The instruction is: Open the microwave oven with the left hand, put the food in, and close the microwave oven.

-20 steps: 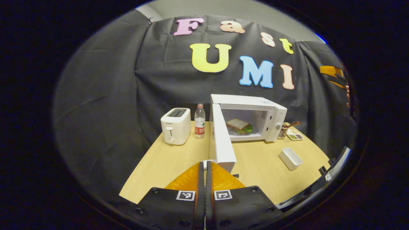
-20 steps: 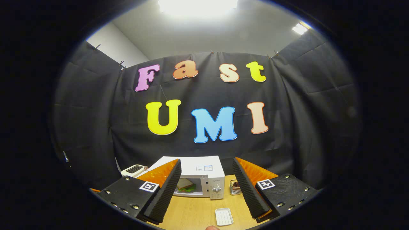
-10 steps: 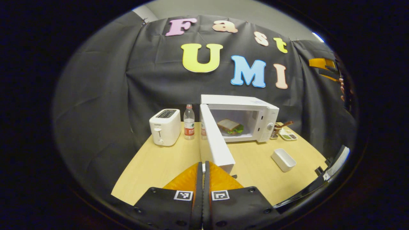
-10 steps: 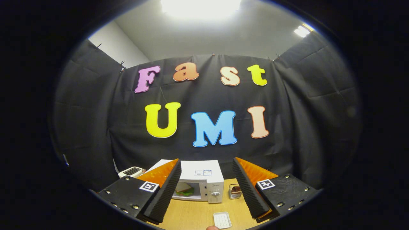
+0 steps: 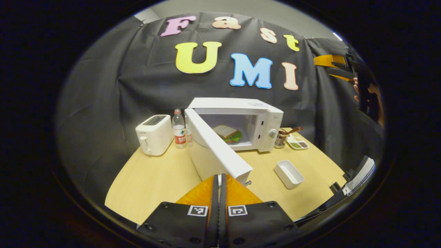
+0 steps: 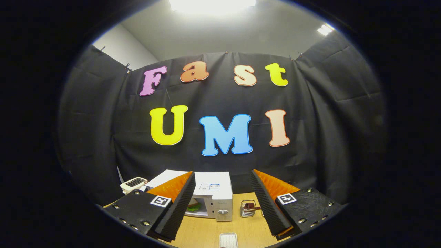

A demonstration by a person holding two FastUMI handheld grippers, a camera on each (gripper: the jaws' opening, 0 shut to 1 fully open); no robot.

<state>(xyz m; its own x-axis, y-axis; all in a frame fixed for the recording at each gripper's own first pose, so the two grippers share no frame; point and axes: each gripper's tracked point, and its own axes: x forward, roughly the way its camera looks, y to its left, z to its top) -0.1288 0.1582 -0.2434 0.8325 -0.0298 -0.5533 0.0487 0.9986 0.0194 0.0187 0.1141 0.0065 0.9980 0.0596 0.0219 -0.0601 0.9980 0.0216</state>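
The microwave point(image 5: 256, 120) stands at the back of the table point(image 5: 155, 179) with its door point(image 5: 215, 151) swung out towards the front. Inside, on the floor of the cavity, sits the sandwich point(image 5: 227, 132), bread over green leaf.

The left gripper point(image 5: 218, 181) is low at the near edge of the table, its two fingers pressed flat together with nothing between them. Their tips lie just in front of the door's free end; whether they touch it I cannot tell.

To the left of the microwave stands a toaster point(image 5: 154, 134), and between the two a bottle point(image 5: 178, 129) with a red label, upright. A second bottle seems to stand behind it, half hidden by the door. On the right side, just beside the microwave, is a small rack point(image 5: 283, 137) and a tray point(image 5: 298, 143) with compartments. Nearer the front and well apart from these lies a white box point(image 5: 288, 169), open at the top.

The right gripper point(image 6: 224, 203) is held high and back, fingers spread wide with nothing between them. Between those fingers the microwave point(image 6: 215, 196) shows from the front, with the rack point(image 6: 247, 208) beside it and the white box point(image 6: 228, 240) at the lower edge. The toaster point(image 6: 133, 184) peeks out past its left finger.

At the far right of the left gripper view, a hand point(image 5: 370, 93) grips the other gripper's body.
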